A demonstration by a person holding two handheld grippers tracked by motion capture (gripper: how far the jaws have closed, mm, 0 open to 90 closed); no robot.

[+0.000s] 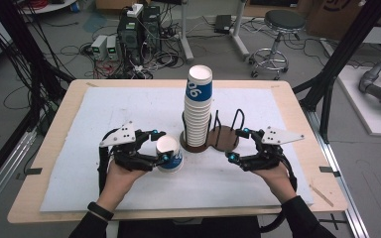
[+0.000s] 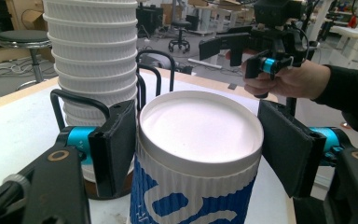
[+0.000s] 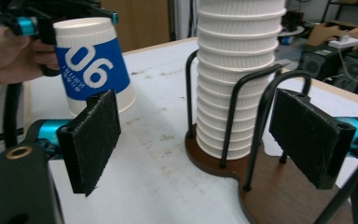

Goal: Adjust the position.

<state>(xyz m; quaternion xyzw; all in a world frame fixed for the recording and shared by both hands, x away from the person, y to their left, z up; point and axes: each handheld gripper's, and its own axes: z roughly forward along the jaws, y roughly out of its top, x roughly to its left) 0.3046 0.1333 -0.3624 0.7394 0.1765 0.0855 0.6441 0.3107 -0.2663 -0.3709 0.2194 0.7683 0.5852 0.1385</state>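
High view: a single inverted paper cup (image 1: 169, 153) is seen left of centre, lifted clear or nearly clear of the white mat (image 1: 79, 148), pinched between the pads of the left gripper (image 1: 159, 146); in the left gripper view the two black pads are pressed against the ribbed wall just below the upturned base. The tall stack of cups (image 1: 197, 106) is seen at the centre of the frame, seated in the left ring of a two-place wire holder (image 1: 223, 139) on a brown base, with one blue-banded cup on top. The right ring of the holder appears empty. The right gripper (image 1: 238, 145) is held at the lower right of the holder with its pads spread wide and nothing between them; in the right gripper view the wire loops and base lie just ahead of it. It is judged that one cup has been separated and that its placing, whether onto the stack or into the free ring, remains to be done; which is intended cannot be told.
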